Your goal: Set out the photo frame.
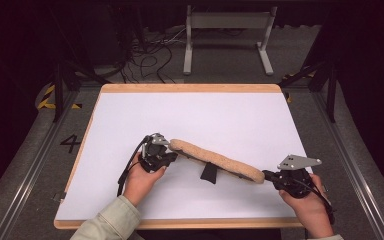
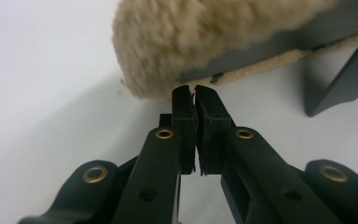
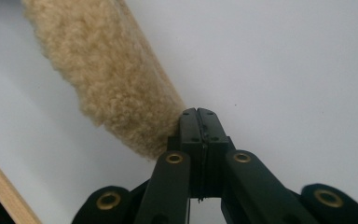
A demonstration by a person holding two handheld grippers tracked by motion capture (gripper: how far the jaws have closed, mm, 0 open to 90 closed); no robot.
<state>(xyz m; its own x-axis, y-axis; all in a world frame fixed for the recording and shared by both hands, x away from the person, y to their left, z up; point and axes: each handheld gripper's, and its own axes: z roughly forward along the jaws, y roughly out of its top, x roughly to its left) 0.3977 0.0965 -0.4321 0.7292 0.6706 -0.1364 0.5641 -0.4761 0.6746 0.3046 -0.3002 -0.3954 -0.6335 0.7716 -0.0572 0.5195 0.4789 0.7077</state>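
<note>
A long fleece-covered pad (image 1: 215, 159) lay slantwise across the near half of the white table top (image 1: 190, 115), running from the left gripper (image 1: 176, 153) down to the right gripper (image 1: 266, 174). It looked like a woolly strap cushion, tan and curly on top, with a dark backing along its underside in the left gripper view (image 2: 270, 44). A black strap piece (image 1: 209, 172) stuck out beneath its middle toward the near edge; where it joined the pad was hidden by the fleece.

The person's left hand (image 1: 142, 177) held its tool at the pad's upper left end. In the left gripper view the jaws were pressed together right at the rim of the fleece (image 2: 200, 42), with only a hairline slit between them (whether any fabric was pinched there I could not make out, the pad edge covering the tips).

The right hand (image 1: 307, 202) held the other tool at the lower right end. In the right gripper view the jaws (image 3: 199, 114) were clenched flush, touching the fleece (image 3: 107, 79) on one side; a grasp on it could not be confirmed. The wooden table edge (image 3: 0, 186) showed at the corner, cut off.
</note>
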